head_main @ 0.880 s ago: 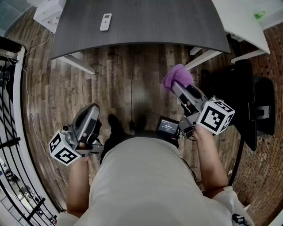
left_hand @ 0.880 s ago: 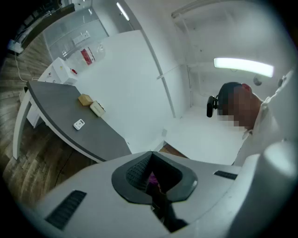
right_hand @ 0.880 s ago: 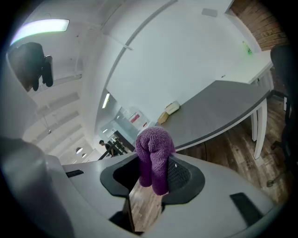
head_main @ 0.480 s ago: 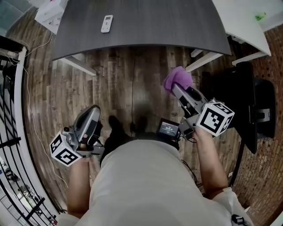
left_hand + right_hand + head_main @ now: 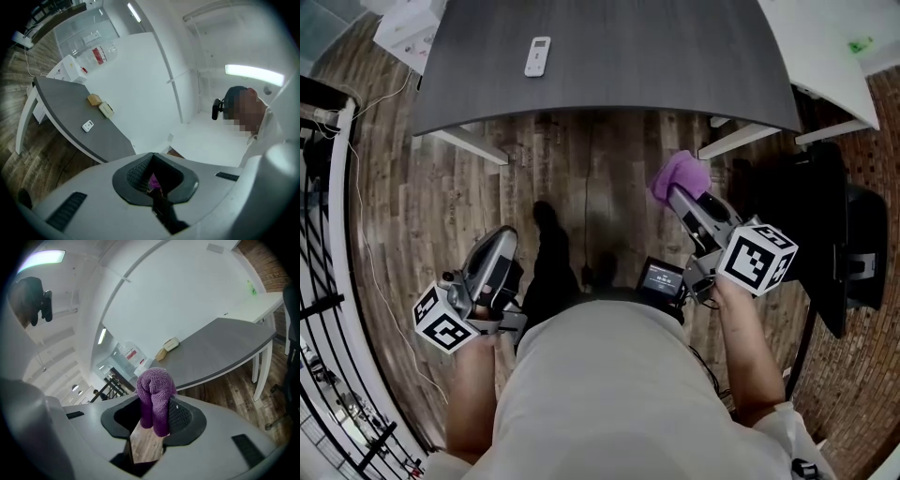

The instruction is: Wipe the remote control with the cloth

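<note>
Left gripper (image 5: 153, 180) with its jaws closed together, facing a grey table (image 5: 65, 110).
A white remote (image 5: 87, 125) lies near the table's near edge, two small blocks (image 5: 101, 105) sit beyond it, a white box (image 5: 69, 70) shows past the far end, and wood floor (image 5: 23, 154) at left.

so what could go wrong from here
The cloth is only pinched in a bunch by the right claw, so it may slip out under wiping pressure. The remote lies loose on the table, with the left claw shut and away from it, so it could slide when wiped.
</note>
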Available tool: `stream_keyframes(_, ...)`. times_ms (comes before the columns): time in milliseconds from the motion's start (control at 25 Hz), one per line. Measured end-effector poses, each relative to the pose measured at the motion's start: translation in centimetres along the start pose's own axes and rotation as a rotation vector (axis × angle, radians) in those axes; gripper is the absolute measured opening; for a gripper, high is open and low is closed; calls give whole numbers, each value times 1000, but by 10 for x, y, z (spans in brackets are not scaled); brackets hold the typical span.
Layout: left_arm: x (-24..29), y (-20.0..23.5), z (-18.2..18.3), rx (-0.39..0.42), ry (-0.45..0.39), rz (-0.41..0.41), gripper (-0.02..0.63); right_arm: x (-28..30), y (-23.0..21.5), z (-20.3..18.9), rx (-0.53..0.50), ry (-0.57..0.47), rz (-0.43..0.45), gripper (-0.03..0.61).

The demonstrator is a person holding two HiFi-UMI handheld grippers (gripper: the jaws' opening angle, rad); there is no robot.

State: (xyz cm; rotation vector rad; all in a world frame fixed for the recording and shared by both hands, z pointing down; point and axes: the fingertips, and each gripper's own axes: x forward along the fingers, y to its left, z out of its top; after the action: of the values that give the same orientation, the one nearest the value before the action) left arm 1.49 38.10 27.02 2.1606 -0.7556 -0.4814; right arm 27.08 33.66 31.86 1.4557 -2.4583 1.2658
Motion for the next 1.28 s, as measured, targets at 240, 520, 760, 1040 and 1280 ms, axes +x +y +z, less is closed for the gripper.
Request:
stream_keyframes(240,29,58,48,-49,41,-28,3,55,8,20,11,2,-66,137)
stream_keyframes(520,66,122,112,-41,140,-28,5,116,28,57,8,-31,-141,137)
stream_keyframes(760,78,172,143,-38,219,-9,52,162,51,74,-57,-20,-177,137)
stream_keyframes(1040,89,215,127,55,345,96,133,200,57,81,-219,81,-212,137)
stream_keyframes(1280,113,240,98,28,405,161,141,232,37,90,-378,208,-165,137)
